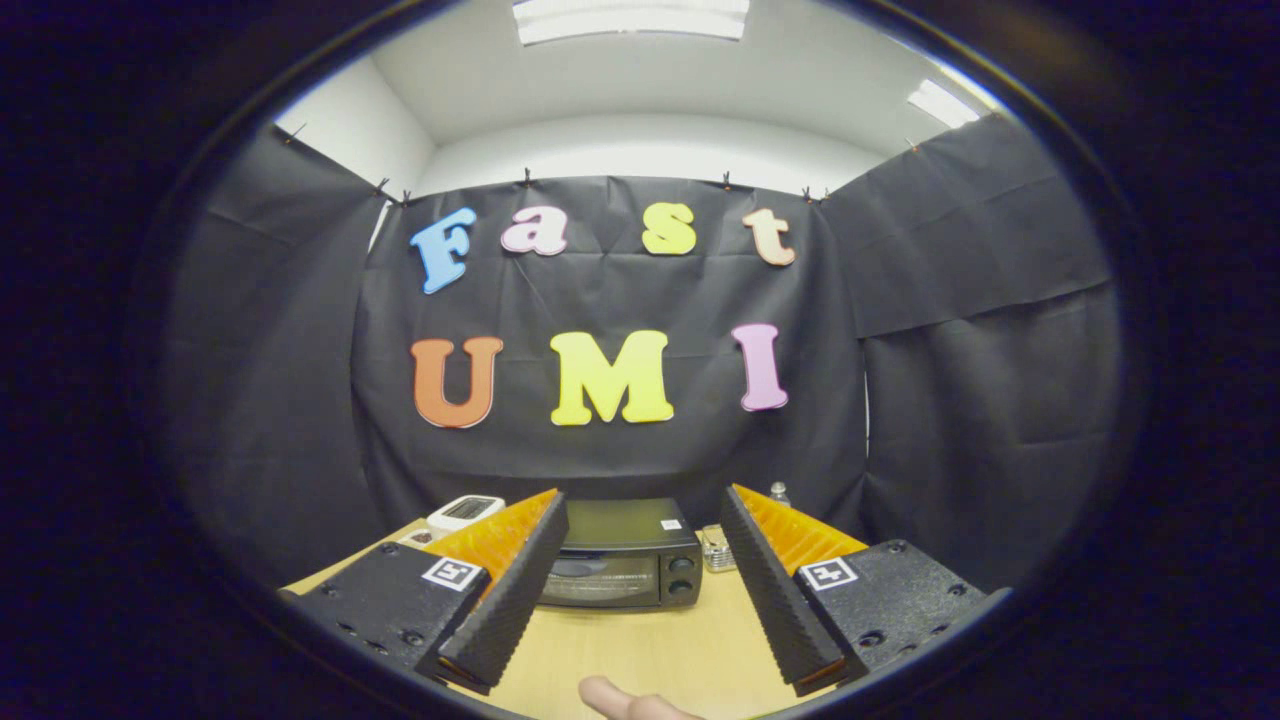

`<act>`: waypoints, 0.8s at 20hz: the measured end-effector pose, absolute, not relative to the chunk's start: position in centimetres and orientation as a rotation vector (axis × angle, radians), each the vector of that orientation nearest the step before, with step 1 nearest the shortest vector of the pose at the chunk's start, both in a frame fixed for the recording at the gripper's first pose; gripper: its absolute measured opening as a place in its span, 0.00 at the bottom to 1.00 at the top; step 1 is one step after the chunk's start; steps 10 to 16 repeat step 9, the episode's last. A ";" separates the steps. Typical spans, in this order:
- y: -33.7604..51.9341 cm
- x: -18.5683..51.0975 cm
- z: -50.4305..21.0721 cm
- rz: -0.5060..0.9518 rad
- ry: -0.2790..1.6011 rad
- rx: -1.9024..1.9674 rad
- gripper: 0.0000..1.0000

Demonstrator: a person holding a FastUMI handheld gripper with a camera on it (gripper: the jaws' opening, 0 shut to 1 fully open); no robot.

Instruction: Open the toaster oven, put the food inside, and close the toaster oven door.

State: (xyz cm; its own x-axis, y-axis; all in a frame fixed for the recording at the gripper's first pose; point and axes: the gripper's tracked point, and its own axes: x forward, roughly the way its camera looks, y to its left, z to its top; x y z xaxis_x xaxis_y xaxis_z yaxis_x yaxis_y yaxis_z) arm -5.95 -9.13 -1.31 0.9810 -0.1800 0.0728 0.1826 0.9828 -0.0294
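Black cloth backs our wooden table (640,650), where the toaster oven (622,568) stands with its door closed, beyond our gripper (640,575), whose fingers are spread wide and hold nothing. Whether food is inside, we cannot tell.

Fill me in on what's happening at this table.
A person holds a gripper over a wooden table, its fingers spread open with nothing between them. Beyond the fingers stands a black toaster oven with its door shut. A fingertip shows near the table's front edge. Small items sit beside the oven, too small to identify; this fits either end of the job.
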 end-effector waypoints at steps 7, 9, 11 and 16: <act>-8.7 -8.1 0.2 -0.198 -0.086 -0.053 1.00; -8.4 -8.4 0.7 -0.186 -0.098 -0.060 1.00; -8.4 -8.4 0.7 -0.186 -0.098 -0.060 1.00; -8.4 -8.4 0.7 -0.186 -0.098 -0.060 1.00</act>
